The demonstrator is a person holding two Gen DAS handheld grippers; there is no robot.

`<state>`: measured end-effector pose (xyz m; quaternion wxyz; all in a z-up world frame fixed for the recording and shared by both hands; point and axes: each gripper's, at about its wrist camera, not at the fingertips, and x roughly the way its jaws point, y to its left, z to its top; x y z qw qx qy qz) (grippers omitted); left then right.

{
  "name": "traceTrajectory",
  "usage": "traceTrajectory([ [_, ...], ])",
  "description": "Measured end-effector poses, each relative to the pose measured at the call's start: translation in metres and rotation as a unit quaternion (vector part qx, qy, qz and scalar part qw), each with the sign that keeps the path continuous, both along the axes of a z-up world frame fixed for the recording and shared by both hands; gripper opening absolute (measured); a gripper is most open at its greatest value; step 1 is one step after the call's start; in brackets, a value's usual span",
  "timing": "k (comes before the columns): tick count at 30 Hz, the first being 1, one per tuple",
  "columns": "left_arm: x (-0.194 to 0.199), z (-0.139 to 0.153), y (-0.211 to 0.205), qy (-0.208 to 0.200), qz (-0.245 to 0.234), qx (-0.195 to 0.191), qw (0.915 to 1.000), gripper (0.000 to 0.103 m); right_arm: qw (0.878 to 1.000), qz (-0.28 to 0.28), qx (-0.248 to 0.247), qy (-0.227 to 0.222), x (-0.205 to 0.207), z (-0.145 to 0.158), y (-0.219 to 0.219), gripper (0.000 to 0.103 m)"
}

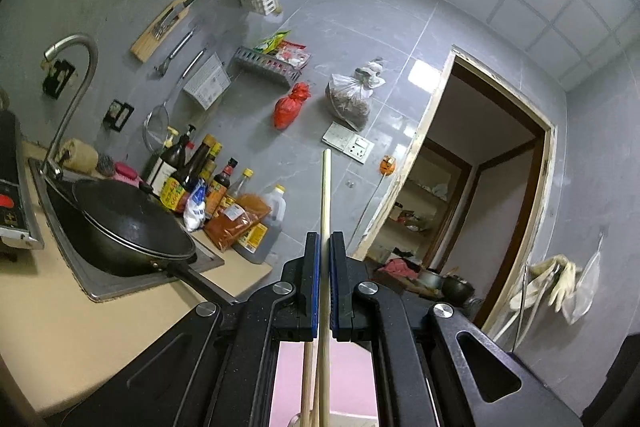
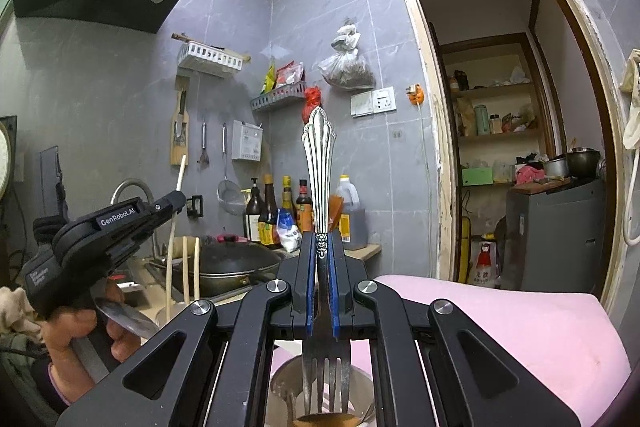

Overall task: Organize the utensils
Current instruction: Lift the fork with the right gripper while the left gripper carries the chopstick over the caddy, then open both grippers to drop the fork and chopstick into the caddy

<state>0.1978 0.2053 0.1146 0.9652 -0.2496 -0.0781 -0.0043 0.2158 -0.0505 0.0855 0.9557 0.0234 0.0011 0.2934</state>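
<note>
Tools both carry cargo: the left tool [image 1: 325,239] is clamped on a wooden chopstick [image 1: 325,195] pointing upward, and the right tool [image 2: 323,243] is pinched on an ornate fork [image 2: 319,163], tines down over a container [image 2: 288,383] that already holds utensils. More chopsticks [image 2: 191,267] stand near the wok [image 2: 236,263] on the worktop [image 1: 60,339]. By my reading the sorting is midway, with neither held piece yet placed.

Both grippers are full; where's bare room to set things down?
Free: the beige counter on the near side of the sink, and the pink surface right of the right gripper. Crowded: the wok fills the sink, bottles pack the corner behind it, and a cup of utensils sits under the fork.
</note>
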Motion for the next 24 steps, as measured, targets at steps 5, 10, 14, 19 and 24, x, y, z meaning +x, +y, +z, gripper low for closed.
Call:
traceTrajectory([
  [5, 0.003, -0.007, -0.015, 0.022, -0.006, 0.036, 0.9991, 0.002, 1.0, 0.013, 0.005, 0.012, 0.004, -0.003, -0.004, 0.004],
  [10, 0.003, -0.014, -0.026, 0.053, -0.02, 0.064, 0.9963, 0.003, 0.997, 0.048, 0.03, 0.048, 0.015, -0.005, -0.013, 0.004],
  [14, 0.002, -0.013, -0.033, 0.073, -0.034, 0.084, 0.9932, 0.003, 0.995, 0.066, 0.037, 0.06, 0.017, -0.006, -0.018, 0.004],
  [19, 0.001, -0.012, -0.037, 0.093, -0.057, 0.09, 0.9899, 0.006, 0.995, 0.075, 0.014, 0.059, 0.011, -0.008, -0.019, 0.005],
  [24, -0.005, -0.006, -0.037, 0.103, -0.081, 0.083, 0.9879, 0.028, 0.996, 0.069, 0.004, 0.052, 0.005, -0.004, -0.024, 0.008],
])
